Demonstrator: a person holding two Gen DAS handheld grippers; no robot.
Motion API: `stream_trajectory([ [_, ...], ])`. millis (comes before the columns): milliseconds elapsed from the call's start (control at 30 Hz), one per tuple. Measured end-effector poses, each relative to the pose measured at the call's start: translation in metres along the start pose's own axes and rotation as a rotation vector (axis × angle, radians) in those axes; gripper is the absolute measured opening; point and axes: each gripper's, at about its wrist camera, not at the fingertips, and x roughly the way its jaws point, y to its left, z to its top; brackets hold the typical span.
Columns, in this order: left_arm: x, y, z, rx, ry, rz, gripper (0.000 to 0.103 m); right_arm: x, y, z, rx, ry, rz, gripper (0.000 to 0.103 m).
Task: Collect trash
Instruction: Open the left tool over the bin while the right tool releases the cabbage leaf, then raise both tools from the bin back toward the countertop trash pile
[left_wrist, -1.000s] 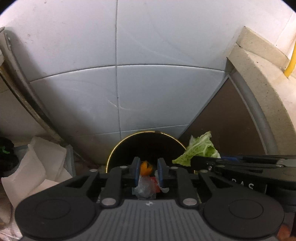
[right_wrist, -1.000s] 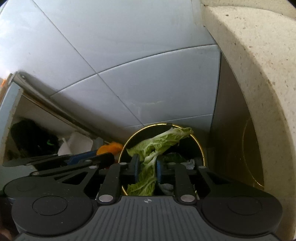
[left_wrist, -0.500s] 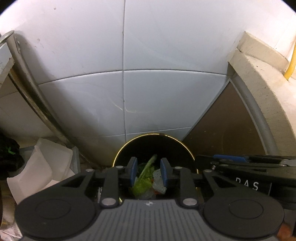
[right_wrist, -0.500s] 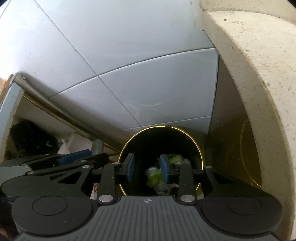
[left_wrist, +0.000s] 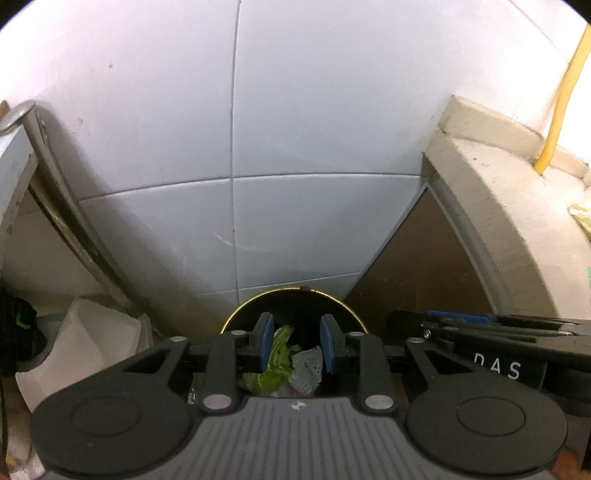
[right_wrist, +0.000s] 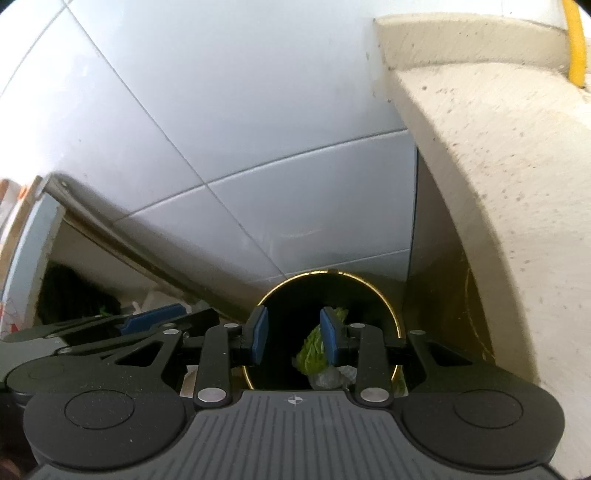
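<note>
Left gripper (left_wrist: 297, 349): blue pads apart, nothing between them. Right gripper (right_wrist: 294, 339): pads apart, likewise empty. Directly below both: black bin (left_wrist: 354, 320), gold rim, with green leaf (left_wrist: 275, 360) and crumpled wrapper (left_wrist: 306, 365) inside; bin bottom too dark to read. Beyond: tiled wall (left_wrist: 295, 122). Right of the claws: stone counter edge (right_wrist: 498, 177), close. Left: white paper (left_wrist: 85, 339), partly cut off.

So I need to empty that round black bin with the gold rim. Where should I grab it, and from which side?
Probably best by the gold rim of the bin, one tool finger inside and one outside the thin wall, coming from straight above. The front edge looks easiest: a tiled wall stands right behind the bin and a cabinet panel is close on one side, and the lettuce leaf sits low inside.
</note>
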Motion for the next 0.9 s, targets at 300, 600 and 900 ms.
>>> stream_trajectory([
  [300,-0.015,-0.001,0.001,0.033,-0.024,-0.033,0.022,-0.02,0.005,-0.007,0.025,-0.039,-0.031,0.041],
  [600,-0.036,-0.007,0.002,0.069,-0.062,-0.091,0.022,-0.047,0.012,-0.012,0.049,-0.099,-0.063,0.043],
  [900,-0.065,-0.036,0.002,0.154,-0.123,-0.171,0.023,-0.088,0.005,-0.024,0.093,-0.185,-0.108,0.045],
])
